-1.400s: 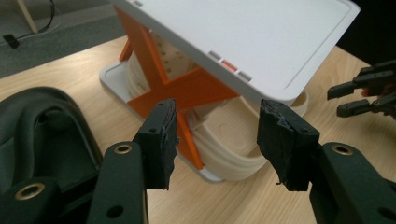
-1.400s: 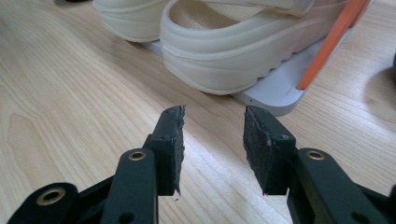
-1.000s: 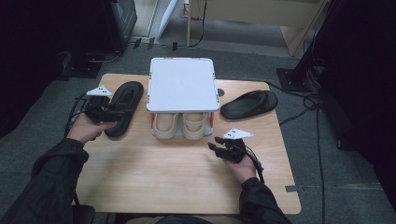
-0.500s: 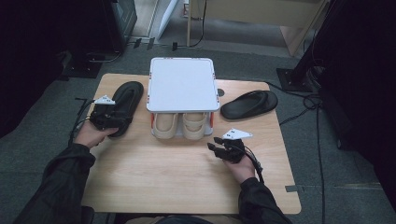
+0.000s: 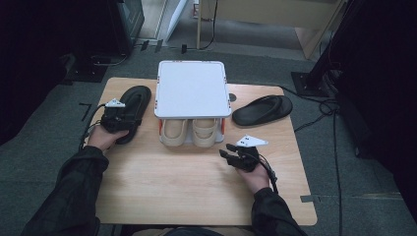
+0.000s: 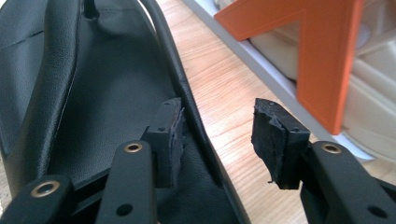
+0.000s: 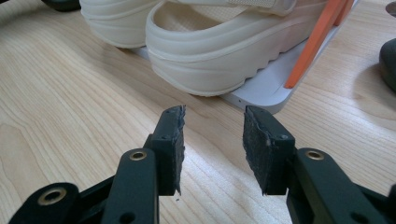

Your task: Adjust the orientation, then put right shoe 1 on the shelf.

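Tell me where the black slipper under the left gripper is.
In the high view, black slipper lies at the table's left, beside the white rack, under the left gripper.

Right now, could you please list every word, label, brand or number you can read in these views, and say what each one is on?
None: no readable text in these views.
White rack top: plain, no print.
Black slippers, left and right: no brand or size mark can be made out.
Cream shoes: no logo visible.
Orange rack support: unmarked.

left slipper (image 6: 93, 93): black, matt, leather-like grain | table (image 5: 196, 196): pale smooth wood | cream shoes (image 7: 210, 51): smooth rubbery | tongs' pads (image 7: 259, 149): rough, frayed
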